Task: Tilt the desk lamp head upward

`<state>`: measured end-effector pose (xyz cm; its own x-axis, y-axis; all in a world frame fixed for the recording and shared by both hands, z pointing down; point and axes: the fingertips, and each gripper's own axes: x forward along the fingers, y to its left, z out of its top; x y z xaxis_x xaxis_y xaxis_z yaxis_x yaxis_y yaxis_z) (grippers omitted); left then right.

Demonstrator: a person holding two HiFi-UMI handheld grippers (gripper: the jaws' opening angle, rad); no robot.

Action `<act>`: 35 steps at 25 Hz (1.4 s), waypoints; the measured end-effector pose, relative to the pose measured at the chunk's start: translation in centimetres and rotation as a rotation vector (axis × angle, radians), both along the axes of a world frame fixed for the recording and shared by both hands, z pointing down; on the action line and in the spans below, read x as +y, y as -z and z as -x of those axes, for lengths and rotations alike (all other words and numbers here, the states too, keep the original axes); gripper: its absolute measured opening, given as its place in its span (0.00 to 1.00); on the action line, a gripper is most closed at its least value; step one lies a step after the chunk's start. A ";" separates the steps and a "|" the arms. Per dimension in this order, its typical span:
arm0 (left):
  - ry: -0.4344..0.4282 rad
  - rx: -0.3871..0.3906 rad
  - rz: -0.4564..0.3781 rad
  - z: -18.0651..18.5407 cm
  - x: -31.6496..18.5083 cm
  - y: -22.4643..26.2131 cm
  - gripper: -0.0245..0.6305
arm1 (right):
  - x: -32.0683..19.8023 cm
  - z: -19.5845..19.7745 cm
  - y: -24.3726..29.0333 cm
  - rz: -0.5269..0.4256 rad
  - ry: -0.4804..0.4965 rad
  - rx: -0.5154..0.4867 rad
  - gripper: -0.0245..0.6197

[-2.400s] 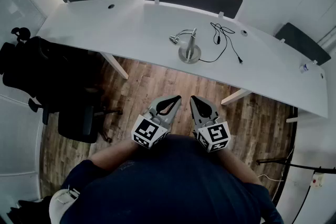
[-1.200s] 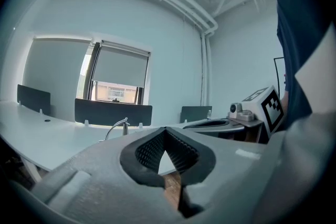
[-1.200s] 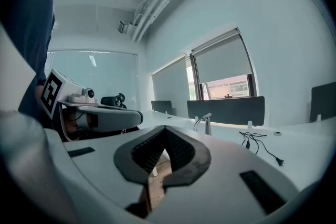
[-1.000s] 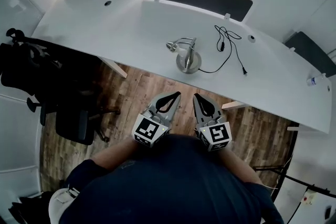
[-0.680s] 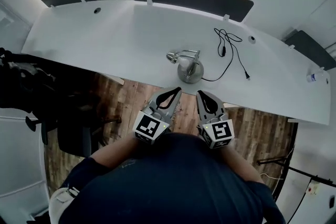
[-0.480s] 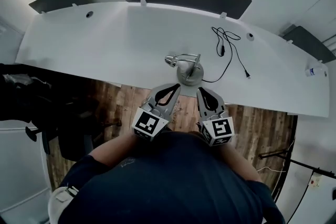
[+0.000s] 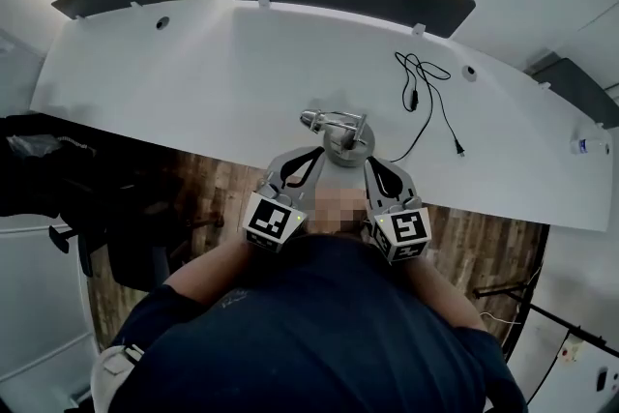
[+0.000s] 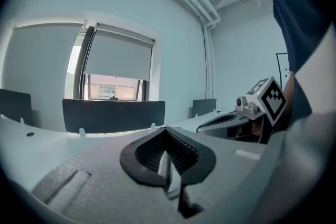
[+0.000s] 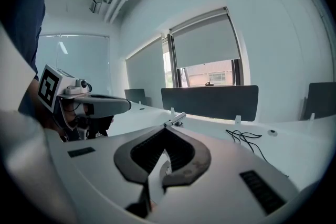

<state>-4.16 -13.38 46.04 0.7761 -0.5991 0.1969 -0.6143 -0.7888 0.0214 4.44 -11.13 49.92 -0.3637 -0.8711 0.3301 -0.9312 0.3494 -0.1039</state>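
Both claws had closed in on the bench (image 7: 193, 63) since a moment earlier, when they hung over the wooden floor (image 7: 479, 229) well short of it. Now the left claw (image 7: 317, 152) and the right claw (image 7: 371, 162) were each clenched tight on nothing, their tips pointing at the desk lamp (image 7: 344, 140) from either side of its round base, close to it but, as far as I could see, not touching. That put the work in the approach step: nothing gripped, the head not yet tilted. Next, by my reading, one claw would need to release its jaws, reach the lamp head (image 7: 311, 119) and raise it, the other perhaps steadying the base. The lamp was slim silver metal, its small head lying low and pointing left off a thin arm. It stood near the bench's front edge, about mid-length, with a loose black cable (image 7: 426, 84) trailing away to its right.
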 end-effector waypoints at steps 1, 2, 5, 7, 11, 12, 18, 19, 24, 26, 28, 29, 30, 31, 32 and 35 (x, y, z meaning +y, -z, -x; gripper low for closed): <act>0.006 -0.008 0.004 -0.2 -0.2 -0.3 0.04 | -0.3 -0.2 -0.2 0.004 0.006 -0.002 0.05; 0.014 -0.016 0.009 -0.4 -0.5 -0.6 0.04 | -0.6 -0.4 -0.3 0.006 0.011 -0.006 0.05; 0.039 -0.034 0.028 -0.5 -1.3 -1.5 0.04 | -1.5 -0.7 -0.5 0.013 0.023 -0.010 0.05; 0.048 -0.050 0.033 -0.6 -1.8 -2.2 0.04 | -1.9 -1.0 -1.3 0.017 0.035 -0.008 0.05; 0.054 -0.079 0.033 -0.9 -2.2 -3.5 0.04 | -1.9 -1.4 -3.4 0.047 0.062 0.007 0.05; 0.053 -0.086 0.032 -0.9 -2.3 -3.8 0.04 | -1.9 -1.5 -4.0 0.054 0.071 0.012 0.05; 0.051 -0.157 0.022 -1.1 -3.3 -5.9 0.04 | -2.8 -1.9 -6.2 0.076 0.066 0.019 0.05; 0.052 -0.164 0.024 -1.1 -3.5 -6.3 0.04 | -2.9 -1.9 -6.4 0.080 0.067 0.021 0.05; 0.045 -0.213 0.009 -1.1 -4.2 -7.8 0.04 | -3.7 -1.6 -7.7 0.101 0.088 0.035 0.07; 0.044 -0.241 0.000 -1.0 -4.7 -8.4 0.04 | -4.1 -1.4 -8.3 0.108 0.095 0.039 0.11; 0.042 -0.265 -0.007 -1.0 -5.1 -8.9 0.06 | -4.4 -1.2 -8.8 0.111 0.098 0.042 0.16; 0.041 -0.274 -0.012 -1.0 -5.3 -9.1 0.08 | -4.6 -1.1 -9.1 0.113 0.100 0.046 0.18; 0.039 -0.282 -0.018 -1.0 -5.5 -9.2 0.09 | -4.7 -1.0 -9.3 0.115 0.102 0.051 0.20; 0.037 -0.290 -0.025 -1.0 -5.7 -9.4 0.11 | -4.9 -0.9 -9.5 0.116 0.105 0.057 0.21; 0.035 -0.300 -0.033 -1.1 -5.8 -9.6 0.12 | -5.0 -0.8 -9.7 0.116 0.108 0.063 0.22; 0.020 -0.345 -0.059 -1.4 -6.2 -10.3 0.16 | -5.5 -0.6 -10.0 0.115 0.114 0.082 0.25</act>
